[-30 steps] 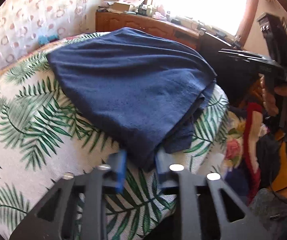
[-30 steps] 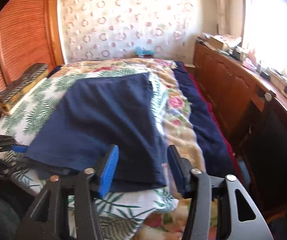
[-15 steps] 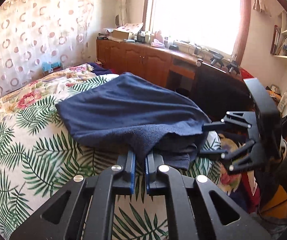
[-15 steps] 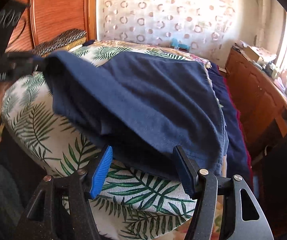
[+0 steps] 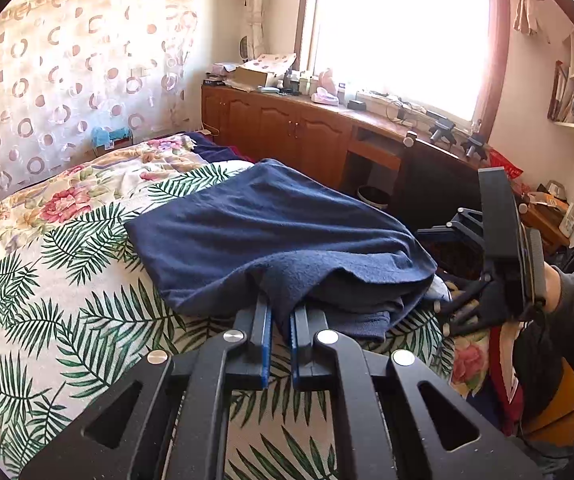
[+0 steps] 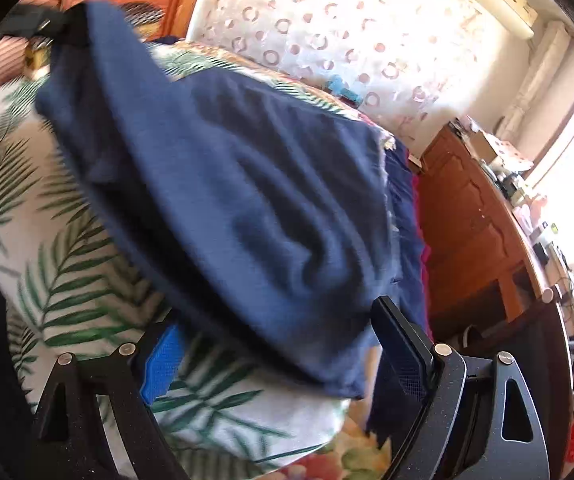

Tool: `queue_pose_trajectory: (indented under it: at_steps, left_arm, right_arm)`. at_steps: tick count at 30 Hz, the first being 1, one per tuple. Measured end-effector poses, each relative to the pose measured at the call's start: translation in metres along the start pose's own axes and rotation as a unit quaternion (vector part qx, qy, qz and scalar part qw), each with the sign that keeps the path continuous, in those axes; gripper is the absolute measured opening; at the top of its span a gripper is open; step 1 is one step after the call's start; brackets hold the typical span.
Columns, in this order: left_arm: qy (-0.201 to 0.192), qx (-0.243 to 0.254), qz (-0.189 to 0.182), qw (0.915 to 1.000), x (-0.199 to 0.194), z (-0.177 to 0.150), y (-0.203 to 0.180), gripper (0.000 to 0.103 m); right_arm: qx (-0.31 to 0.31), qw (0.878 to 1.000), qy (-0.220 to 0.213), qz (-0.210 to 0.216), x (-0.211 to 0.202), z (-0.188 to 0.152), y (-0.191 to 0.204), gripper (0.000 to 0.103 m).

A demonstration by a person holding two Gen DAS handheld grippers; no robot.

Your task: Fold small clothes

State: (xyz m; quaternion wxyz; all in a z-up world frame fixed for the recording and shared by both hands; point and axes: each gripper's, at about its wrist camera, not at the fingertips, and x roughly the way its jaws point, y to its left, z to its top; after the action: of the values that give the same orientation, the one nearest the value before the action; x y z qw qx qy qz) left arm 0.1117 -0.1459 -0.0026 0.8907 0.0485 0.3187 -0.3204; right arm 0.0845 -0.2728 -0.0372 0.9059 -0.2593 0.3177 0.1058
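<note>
A navy blue garment (image 5: 271,232) lies folded over on the palm-leaf bedspread (image 5: 67,300). My left gripper (image 5: 279,312) is shut on its near edge and holds that edge lifted off the bed. In the right wrist view the same garment (image 6: 247,184) fills the middle, blurred, and its lower corner hangs between the fingers of my right gripper (image 6: 275,320). That gripper's jaws are opening and the pads stand apart from the fabric. The left gripper (image 6: 43,28) shows at the top left, pinching the far corner. The right gripper (image 5: 443,272) appears at the garment's right end.
A wooden cabinet (image 5: 287,128) with a cluttered top runs under the bright window. A small bin (image 5: 373,196) stands by the bed. A gloved hand and dark sleeve (image 5: 567,300) hold the right gripper. A floral quilt (image 5: 87,192) covers the far end of the bed.
My left gripper closed on the garment's edge and lifted it. My right gripper rolled, moved lower along the garment, and its fingers spread wider around the corner.
</note>
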Motion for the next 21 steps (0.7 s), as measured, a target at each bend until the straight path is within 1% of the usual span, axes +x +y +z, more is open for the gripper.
queue_pose_trajectory:
  at_steps: [1,2,3,4,5,6,7,9,10,16,18,21]
  left_arm:
    - [-0.001,-0.002,0.000,1.0000,0.000,0.001,0.003,0.008]
    - [-0.002,-0.004,0.000,1.0000,0.001,0.002,0.005,0.008]
    - [-0.004,-0.008,-0.001,1.0000,0.002,0.004,0.008,0.008]
    - [-0.004,-0.010,-0.003,0.9999,0.002,0.005,0.010,0.008]
    - [-0.004,-0.012,-0.004,0.9999,0.003,0.006,0.011,0.008]
    - [-0.004,-0.013,-0.004,0.9999,0.004,0.007,0.012,0.008]
    - [-0.004,-0.013,-0.003,0.9999,0.005,0.007,0.014,0.008]
    - [-0.005,-0.013,0.004,0.9999,0.007,0.011,0.018,0.008]
    - [-0.005,-0.014,0.006,0.9999,0.007,0.012,0.021,0.008]
    - [-0.015,-0.032,0.026,0.9990,0.011,0.032,0.051,0.008]
    - [-0.010,-0.037,0.037,0.9986,0.020,0.039,0.062,0.008]
    - [0.000,-0.053,0.041,0.9978,0.034,0.045,0.080,0.008]
  right_arm:
    - [0.007,1.000,-0.001,0.002,0.001,0.003,-0.004,0.073]
    - [0.014,1.000,-0.001,0.009,0.002,0.008,-0.010,0.068]
    - [0.019,1.000,-0.002,0.015,0.006,0.013,-0.011,0.060]
    - [0.021,1.000,-0.004,0.018,0.006,0.015,-0.014,0.050]
    - [0.022,0.999,-0.006,0.024,0.007,0.019,-0.017,0.043]
    - [0.024,0.999,-0.006,0.035,0.008,0.024,-0.019,0.029]
    - [0.028,0.998,-0.006,0.048,0.009,0.026,-0.022,0.019]
    - [0.033,0.998,-0.016,0.055,0.007,0.036,-0.026,0.013]
    - [0.035,0.998,-0.021,0.057,0.006,0.036,-0.030,0.012]
    - [0.048,0.994,-0.075,0.061,-0.011,0.071,-0.047,0.010]
    - [0.045,0.993,-0.090,0.063,-0.006,0.092,-0.054,0.010]
    - [0.039,0.992,-0.096,0.067,0.011,0.117,-0.062,0.010]
